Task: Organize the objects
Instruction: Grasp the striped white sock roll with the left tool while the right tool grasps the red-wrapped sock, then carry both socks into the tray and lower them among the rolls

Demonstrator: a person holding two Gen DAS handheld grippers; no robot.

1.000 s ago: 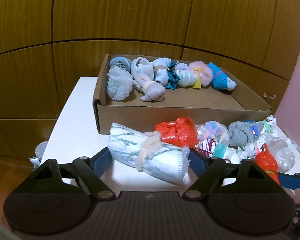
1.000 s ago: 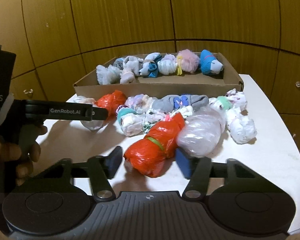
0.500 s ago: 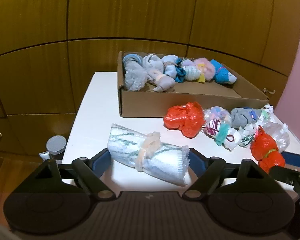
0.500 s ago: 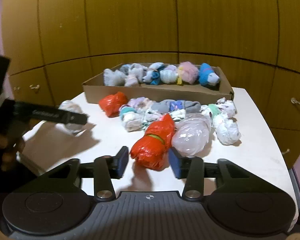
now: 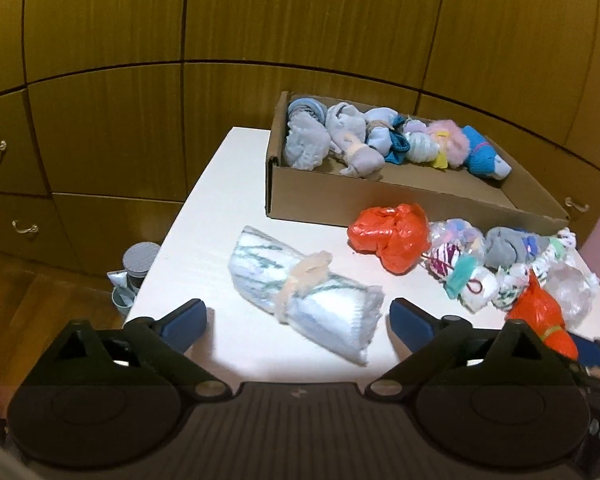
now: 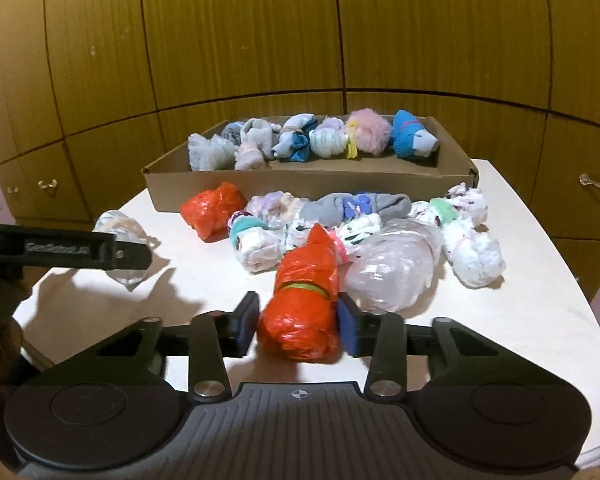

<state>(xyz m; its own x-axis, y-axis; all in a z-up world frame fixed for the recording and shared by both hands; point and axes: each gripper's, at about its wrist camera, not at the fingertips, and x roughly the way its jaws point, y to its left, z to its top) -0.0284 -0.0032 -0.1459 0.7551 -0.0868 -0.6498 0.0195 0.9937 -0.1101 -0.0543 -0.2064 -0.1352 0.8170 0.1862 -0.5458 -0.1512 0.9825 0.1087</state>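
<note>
A cardboard box [image 5: 380,200] at the back of the white table [image 5: 220,200] holds a row of rolled socks [image 5: 352,140]. My left gripper [image 5: 298,320] is open around a white and green striped roll [image 5: 300,292] lying on the table, its pads apart from the roll. My right gripper [image 6: 298,328] is shut on a red plastic-wrapped bundle [image 6: 304,292]. The box [image 6: 300,182] and the sock row [image 6: 312,140] also show in the right wrist view. The left gripper's arm [image 6: 64,250] shows at the left there.
Several loose bundles lie before the box: another red bag [image 6: 212,210], a grey sock [image 6: 356,206], a clear bag [image 6: 392,270], white bundles [image 6: 476,252]. A small grey container [image 5: 140,258] stands on the floor left of the table. Wooden cabinets stand behind.
My right gripper has closed onto the red bundle. My left gripper has drawn back and swung left, and the striped roll now lies a little further from its open pads.
</note>
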